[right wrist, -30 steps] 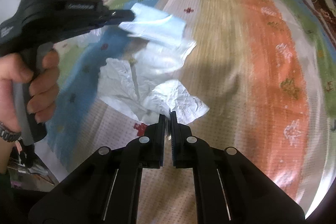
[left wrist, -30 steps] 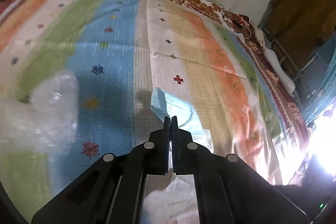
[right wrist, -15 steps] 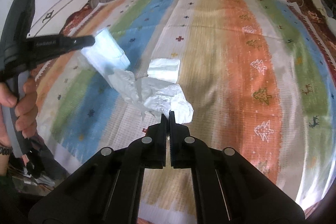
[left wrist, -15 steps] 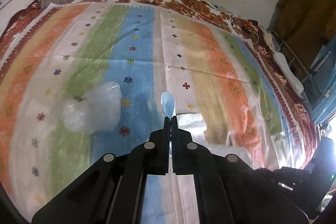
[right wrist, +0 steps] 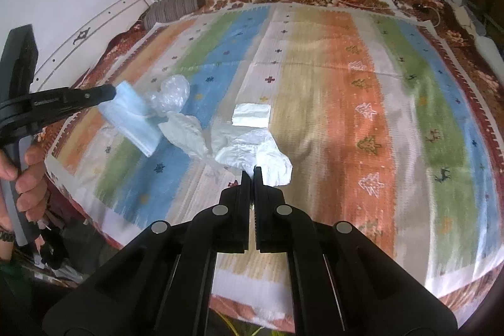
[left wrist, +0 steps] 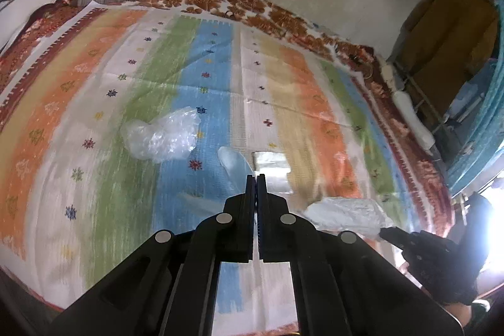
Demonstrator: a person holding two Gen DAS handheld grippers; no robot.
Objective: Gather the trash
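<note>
Meanwhile, a pale blue folded face mask [right wrist: 132, 118] is pinched in the left gripper [left wrist: 255, 177] and crumpled white plastic wrap [right wrist: 245, 151] in the right gripper [right wrist: 251, 169]; a bin is likely needed next.

No legible text in either view. My left hand-held gripper [right wrist: 108, 93] carries a small line of pale lettering along its arm, seen from the right wrist camera, too blurred to read. No labels, brands or numbers made out elsewhere.
</note>
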